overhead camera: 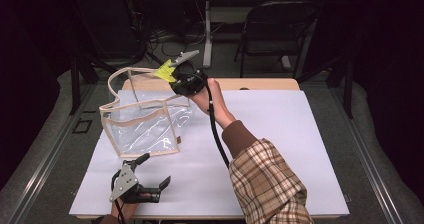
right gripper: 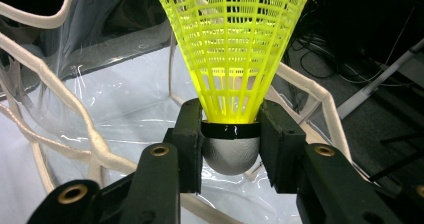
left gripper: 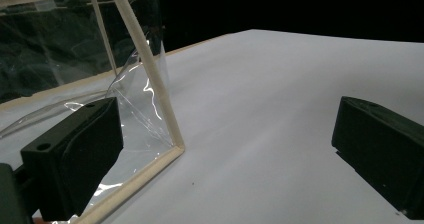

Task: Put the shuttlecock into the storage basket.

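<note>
We note the right gripper [overhead camera: 172, 70] raised at the far side of the table, about 11 o'clock from the table's centre, held by a hand [overhead camera: 212, 98] whose plaid sleeve [overhead camera: 265, 181] enters from 6 o'clock. In the right gripper view its jaws are pinched on the white cork base of a yellow shuttlecock [right gripper: 231, 59], the black band of the base level with the pad tops and the mesh skirt flaring away toward 12 o'clock. From the high view we see the shuttlecock [overhead camera: 165, 71] poised just above the far edge of the clear bag [overhead camera: 145, 124], at the bag's 1 o'clock corner.

The bag stands upright on the white table cover [overhead camera: 280, 134], left of centre, its cream-trimmed mouth open upward and a cream handle [overhead camera: 131, 73] looping up at its 12 o'clock side. Through the right gripper view we look down past the shuttlecock into the open bag [right gripper: 100, 99].

The left gripper [overhead camera: 147, 181] sits low near the front edge, at 6 o'clock from the bag, its jaws spread wide with nothing between them. In the left gripper view the bag's near corner [left gripper: 172, 144] lies just beside the left-hand jaw; we cannot tell whether they touch.
</note>
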Available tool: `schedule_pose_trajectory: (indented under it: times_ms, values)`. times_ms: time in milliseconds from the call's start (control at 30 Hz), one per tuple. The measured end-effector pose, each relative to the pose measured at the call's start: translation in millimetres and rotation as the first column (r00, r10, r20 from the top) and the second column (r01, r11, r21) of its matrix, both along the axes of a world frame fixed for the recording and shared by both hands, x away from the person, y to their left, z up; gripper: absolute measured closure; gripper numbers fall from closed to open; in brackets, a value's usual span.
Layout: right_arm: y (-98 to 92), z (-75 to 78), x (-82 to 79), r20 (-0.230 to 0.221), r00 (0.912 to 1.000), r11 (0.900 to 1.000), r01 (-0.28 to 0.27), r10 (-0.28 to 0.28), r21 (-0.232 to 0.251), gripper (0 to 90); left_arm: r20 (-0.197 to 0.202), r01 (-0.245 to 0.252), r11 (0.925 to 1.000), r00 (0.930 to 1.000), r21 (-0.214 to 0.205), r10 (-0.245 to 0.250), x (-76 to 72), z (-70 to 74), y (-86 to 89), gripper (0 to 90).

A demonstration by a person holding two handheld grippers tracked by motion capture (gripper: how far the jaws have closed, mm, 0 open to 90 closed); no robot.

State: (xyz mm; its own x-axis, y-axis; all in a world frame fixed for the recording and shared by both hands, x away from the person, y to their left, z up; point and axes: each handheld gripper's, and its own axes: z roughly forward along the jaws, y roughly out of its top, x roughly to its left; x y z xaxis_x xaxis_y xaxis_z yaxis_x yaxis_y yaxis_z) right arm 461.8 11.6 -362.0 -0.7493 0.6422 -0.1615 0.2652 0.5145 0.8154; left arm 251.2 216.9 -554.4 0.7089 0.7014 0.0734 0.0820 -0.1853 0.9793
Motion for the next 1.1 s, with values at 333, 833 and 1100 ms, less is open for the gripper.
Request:
schedule_pose_trajectory:
  times_ms: [333, 833, 1100]
  values:
    - [4.1, -2.4, 1.9, -0.013, 0.9999, 0.9997, 0.005, -0.005, -0.023, 64.7, 0.000, 0.003, 1.0000, 1.0000, -0.004, -0.003, 0.4, -0.2, 0.1, 0.0]
    - [-6.4, 5.5, 3.9, -0.023, 0.9996, 0.9995, 0.015, -0.014, 0.028, 36.1, -0.001, 0.002, 1.0000, 1.0000, -0.006, -0.002, 0.3, -0.1, 0.6, 0.0]
    - [-31.9, 11.1, -4.4, -0.046, 0.9985, 0.9970, -0.026, 0.030, 0.073, 15.3, -0.002, 0.001, 1.0000, 1.0000, -0.003, -0.001, 0.6, -0.5, -0.3, 0.0]
